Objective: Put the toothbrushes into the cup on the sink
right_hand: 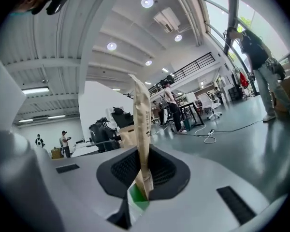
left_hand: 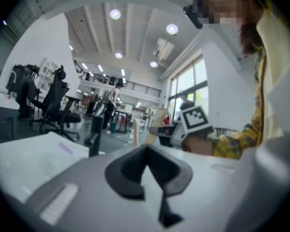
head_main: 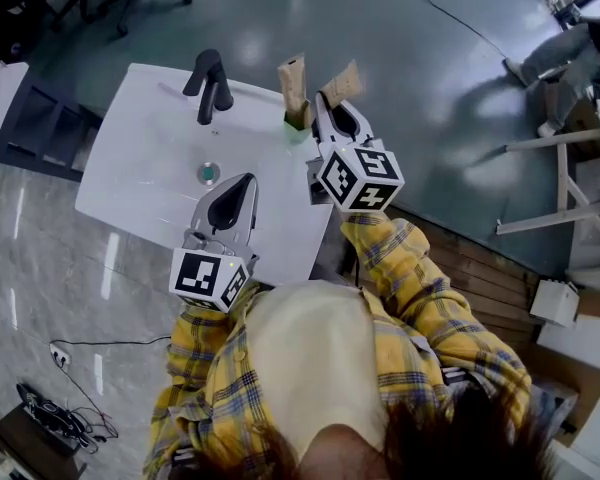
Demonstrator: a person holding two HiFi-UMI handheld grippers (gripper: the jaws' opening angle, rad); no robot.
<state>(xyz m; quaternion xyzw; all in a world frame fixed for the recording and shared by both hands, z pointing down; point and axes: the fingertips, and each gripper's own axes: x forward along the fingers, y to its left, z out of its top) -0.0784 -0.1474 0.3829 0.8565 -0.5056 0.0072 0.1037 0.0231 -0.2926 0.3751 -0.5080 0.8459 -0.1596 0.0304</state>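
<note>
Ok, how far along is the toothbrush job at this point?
Done: one wrapped toothbrush looks to stand in the green cup on the sink. In hand: the right claw grips a second wrapped toothbrush right at the cup. The left claw is shut and empty. Left: lower and release this one. No other toothbrush shows on the sink.

Black faucet (head_main: 210, 83), office chair (left_hand: 53, 105), floor cable (right_hand: 209, 135)

The cup (head_main: 298, 134) is mostly hidden behind the right hand-held gripper (head_main: 318, 103).
</note>
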